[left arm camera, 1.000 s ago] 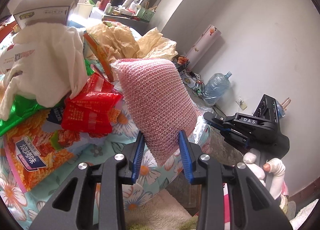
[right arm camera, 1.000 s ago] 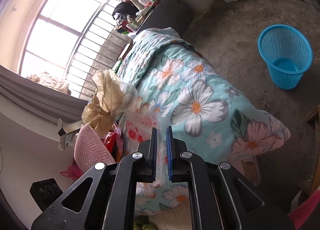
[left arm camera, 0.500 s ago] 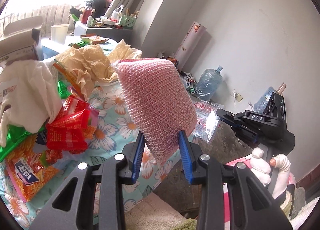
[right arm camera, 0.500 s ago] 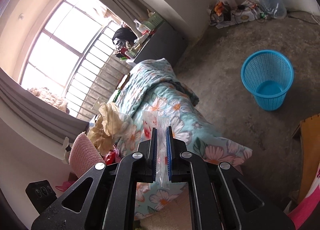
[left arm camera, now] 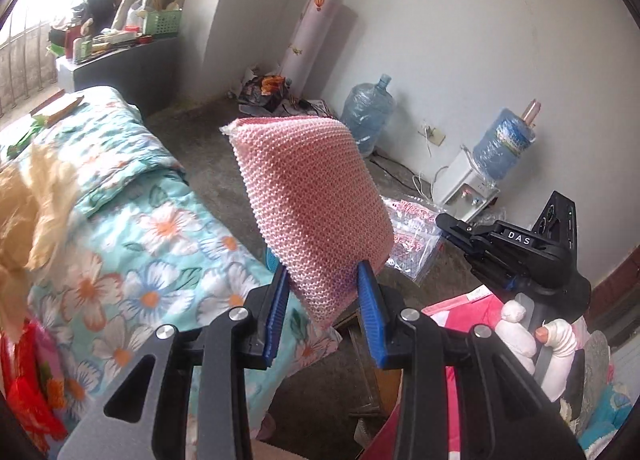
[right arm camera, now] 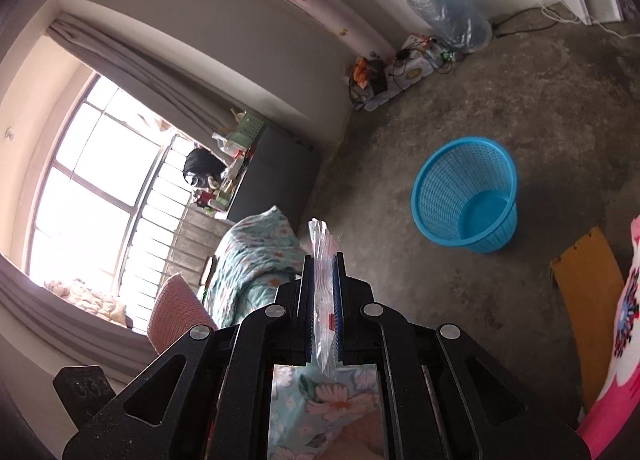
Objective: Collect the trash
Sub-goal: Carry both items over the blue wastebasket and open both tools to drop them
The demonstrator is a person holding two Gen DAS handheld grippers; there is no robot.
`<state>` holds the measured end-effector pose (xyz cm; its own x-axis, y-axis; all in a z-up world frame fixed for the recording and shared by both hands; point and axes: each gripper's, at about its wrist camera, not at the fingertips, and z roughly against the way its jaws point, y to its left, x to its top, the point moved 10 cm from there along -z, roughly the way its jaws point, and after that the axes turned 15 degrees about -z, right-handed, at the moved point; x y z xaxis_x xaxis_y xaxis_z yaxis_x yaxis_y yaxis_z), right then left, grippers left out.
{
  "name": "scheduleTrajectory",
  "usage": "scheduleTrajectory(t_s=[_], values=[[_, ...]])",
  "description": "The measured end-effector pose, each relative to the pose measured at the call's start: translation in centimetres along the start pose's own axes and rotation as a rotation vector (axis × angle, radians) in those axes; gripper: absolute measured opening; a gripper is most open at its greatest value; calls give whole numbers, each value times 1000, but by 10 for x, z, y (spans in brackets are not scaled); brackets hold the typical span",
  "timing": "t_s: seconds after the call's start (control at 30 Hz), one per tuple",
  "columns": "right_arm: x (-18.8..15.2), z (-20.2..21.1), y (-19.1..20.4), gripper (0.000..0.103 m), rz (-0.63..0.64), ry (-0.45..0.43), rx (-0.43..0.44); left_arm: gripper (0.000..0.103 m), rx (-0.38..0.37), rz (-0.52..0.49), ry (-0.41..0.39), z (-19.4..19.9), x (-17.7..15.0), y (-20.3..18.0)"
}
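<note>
Left wrist view: my left gripper (left arm camera: pixel 322 292) clamps a pink knitted pad (left arm camera: pixel 308 204) above the floral bed (left arm camera: pixel 132 228). My right gripper (right arm camera: pixel 320 300) pinches a clear plastic wrapper (right arm camera: pixel 322 256), with the blue basket (right arm camera: pixel 466 194) on the floor ahead.
</note>
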<state>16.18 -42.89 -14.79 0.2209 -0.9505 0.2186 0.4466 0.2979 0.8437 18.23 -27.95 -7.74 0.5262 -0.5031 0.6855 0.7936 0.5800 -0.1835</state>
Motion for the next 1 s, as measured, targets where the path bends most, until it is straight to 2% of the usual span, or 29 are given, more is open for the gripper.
scheduleTrajectory(t_s=[0.13,0.23,0.37,0.43,0.53,0.6,0.63,0.67,0.7,0.73,0.77,0.87,1.0], values=[[43,-10,-35,7,-89,-94,-56,33,-20,-56,157,-77,21,-14],[69,-27,-65,7,-150,-142,-105,33,-3,-106,247,-135,31,-20],[96,-57,-98,7,-190,-173,-172,34,12,-142,344,-205,35,-20],[107,-76,-109,7,-197,-161,-193,34,28,-146,392,-237,35,-15],[123,-100,-119,7,-187,-160,-227,34,51,-169,419,-277,44,-11],[135,-119,-127,13,-180,-170,-261,39,42,-175,454,-306,47,-6],[138,-127,-133,26,-179,-162,-291,50,20,-174,482,-322,46,-4],[137,-135,-140,51,-187,-153,-329,61,19,-178,518,-337,42,1],[135,-143,-147,57,-191,-148,-350,62,61,-168,534,-347,38,10],[131,-147,-153,58,-187,-149,-370,62,116,-139,538,-353,34,22],[127,-149,-158,58,-180,-143,-393,62,141,-105,543,-356,30,30],[111,-142,-169,58,-214,-141,-383,62,113,-35,545,-350,18,40],[99,-120,-168,58,-227,-177,-374,62,113,-89,473,-320,27,37]])
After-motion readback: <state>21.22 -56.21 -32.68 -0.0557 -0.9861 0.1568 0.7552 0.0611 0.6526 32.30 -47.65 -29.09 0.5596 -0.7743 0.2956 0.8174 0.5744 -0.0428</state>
